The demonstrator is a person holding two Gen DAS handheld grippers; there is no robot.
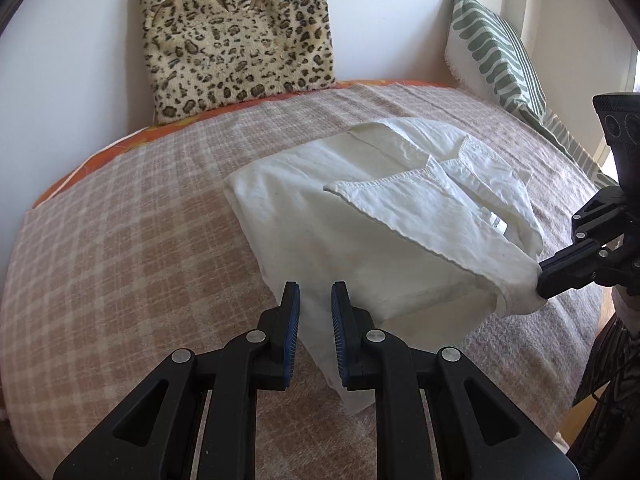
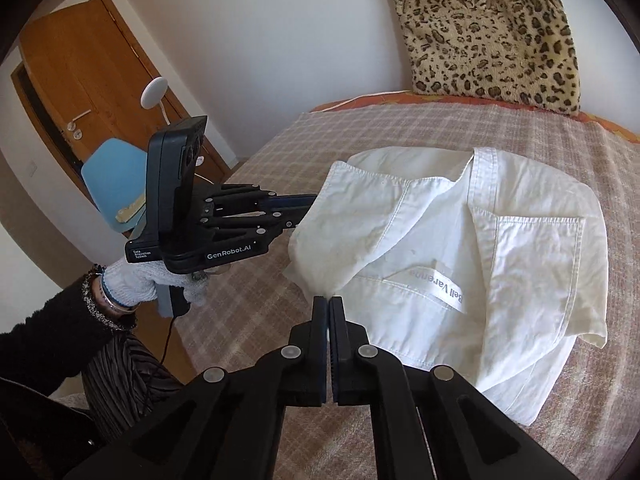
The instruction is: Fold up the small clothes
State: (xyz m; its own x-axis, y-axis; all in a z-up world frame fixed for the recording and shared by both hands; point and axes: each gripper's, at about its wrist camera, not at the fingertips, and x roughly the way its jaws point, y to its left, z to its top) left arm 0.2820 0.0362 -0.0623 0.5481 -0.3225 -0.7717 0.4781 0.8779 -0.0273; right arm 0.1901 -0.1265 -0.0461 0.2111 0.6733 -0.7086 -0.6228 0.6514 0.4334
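Shirt work on the bed, noted from both wrist views. Found the white shirt (image 1: pixel 360 208) (image 2: pixel 500 260) lying partly folded on the checked blanket (image 1: pixel 120 240) that covered the bed, collar and chest pocket facing up, a sewn label (image 2: pixel 452 290) showing inside the neck.

Saw the right hand-held gripper (image 2: pixel 328 300) clenched, jaws pressed together on the shirt's near edge at six o'clock of the garment. Confirmed in the left wrist view, where the same hand-held gripper (image 1: pixel 538 276) came in from four o'clock, with a bunch of white fabric pinched at its tips and the hem raised off the blanket.

Found the left hand-held gripper (image 1: pixel 316 292) released, jaws a little apart, blue pads facing each other across a gap, with a strip of the shirt lying under and between them. Could not tell whether either pad touched the cloth. Seen from the right wrist view, its tips (image 2: pixel 314 202) reached the shirt's edge at nine o'clock, gripped below by a white-gloved hand (image 2: pixel 136 284) with a dark sleeve.

Noted a leopard-print cushion (image 1: pixel 236 40) propped against the wall at twelve o'clock, a green-striped pillow (image 1: pixel 496 48) at two o'clock, and a wooden door (image 2: pixel 80 80) and blue chair (image 2: pixel 112 176) off at ten o'clock.
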